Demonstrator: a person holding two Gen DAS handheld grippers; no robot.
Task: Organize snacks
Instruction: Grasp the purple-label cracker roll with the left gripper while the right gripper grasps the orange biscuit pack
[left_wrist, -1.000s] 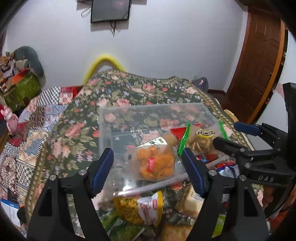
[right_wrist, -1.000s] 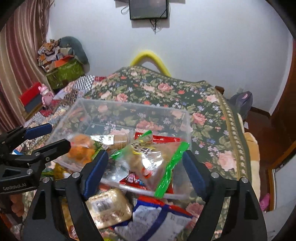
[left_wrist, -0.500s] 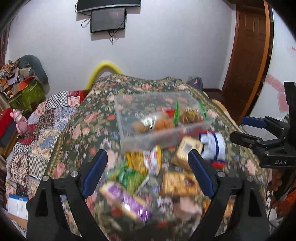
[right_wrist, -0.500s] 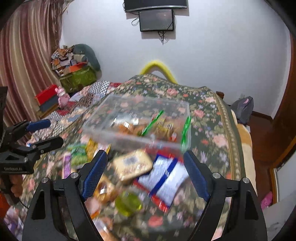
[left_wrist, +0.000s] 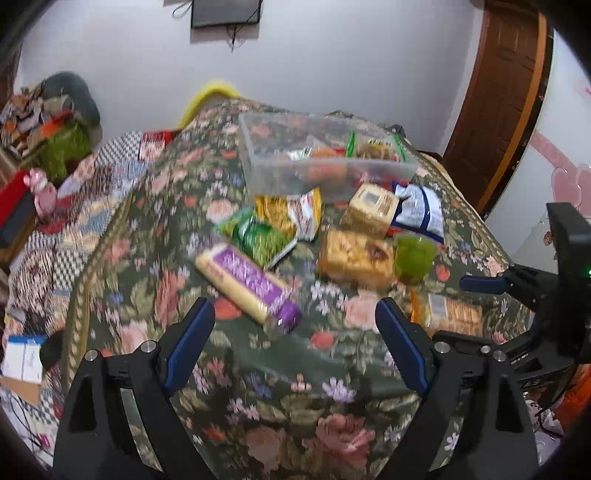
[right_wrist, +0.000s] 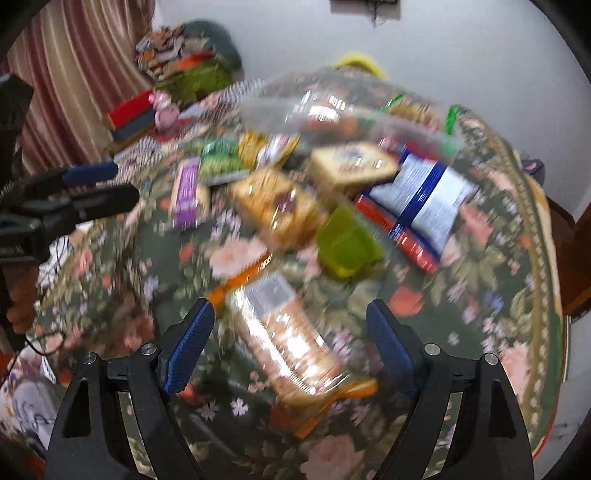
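A clear plastic box (left_wrist: 258, 162) holding a few snack bags stands at the far side of the floral table; it also shows in the right wrist view (right_wrist: 280, 96). Loose snacks lie in front of it: a purple-labelled biscuit pack (left_wrist: 247, 280), a green bag (left_wrist: 258, 236), a yellow bag (left_wrist: 288, 214), a tan packet (left_wrist: 373, 206), a blue-white bag (left_wrist: 417, 214), a bread pack (left_wrist: 354, 258), a green cup (left_wrist: 413, 254). My left gripper (left_wrist: 295, 328) is open and empty above the near table. My right gripper (right_wrist: 290, 328) is open, hovering over an orange-edged cracker pack (right_wrist: 291, 343).
The table is covered with a dark floral cloth (left_wrist: 280, 398). A checkered quilt (left_wrist: 44, 236) with piled clothes lies to the left. A wooden door (left_wrist: 495, 96) stands at the right. The right gripper shows at the right edge of the left wrist view (left_wrist: 517, 291).
Both grippers have pulled back from the clear box toward the near side of the table. The box now sits farther away and more loose snacks are in view.
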